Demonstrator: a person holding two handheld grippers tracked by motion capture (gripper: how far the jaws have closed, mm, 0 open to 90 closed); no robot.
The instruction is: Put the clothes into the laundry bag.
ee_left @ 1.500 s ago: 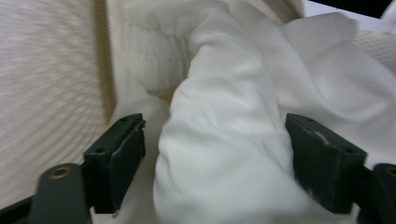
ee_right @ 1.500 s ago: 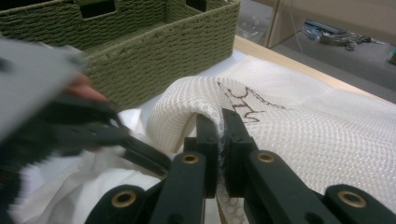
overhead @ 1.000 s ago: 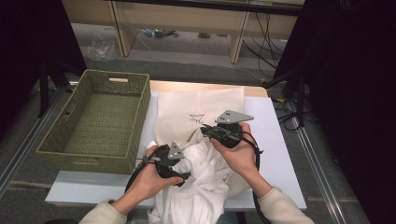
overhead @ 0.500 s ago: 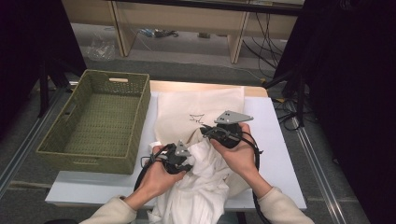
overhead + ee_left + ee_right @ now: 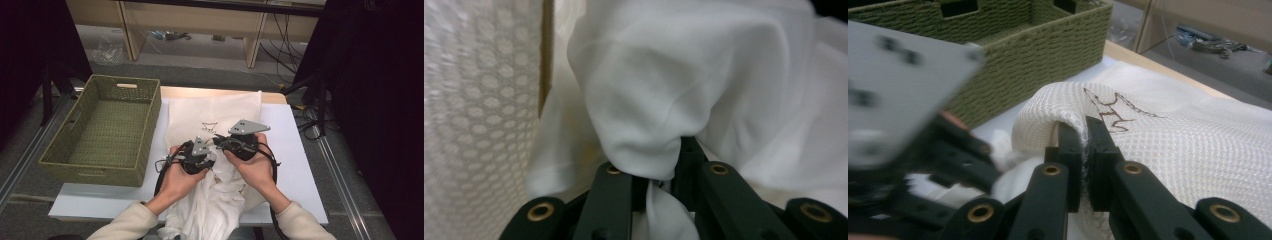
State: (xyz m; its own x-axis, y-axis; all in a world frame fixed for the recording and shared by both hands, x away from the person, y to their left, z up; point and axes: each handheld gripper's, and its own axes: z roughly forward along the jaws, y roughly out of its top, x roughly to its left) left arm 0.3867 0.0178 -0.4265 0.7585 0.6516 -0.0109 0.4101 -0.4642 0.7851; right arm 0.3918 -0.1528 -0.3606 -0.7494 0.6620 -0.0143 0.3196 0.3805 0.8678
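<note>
Mesh bag (image 5: pixel 220 112): cream net fabric with a small dark emblem, flat on the white table (image 5: pixel 300 145); long axis runs near to far, far end at the wooden edge, near end bunched at the grippers.
White garment (image 5: pixel 215 205): soft cloth, crumpled at the bag's near end, trailing over the table's near edge.
Left gripper (image 5: pixel 659 175): jaws have just closed, clenched on a fold of the white garment.
Right gripper (image 5: pixel 1084 150): clamped on the mesh bag's raised rim.
Green basket (image 5: pixel 107 130): woven, left of the bag, long axis near to far.
</note>
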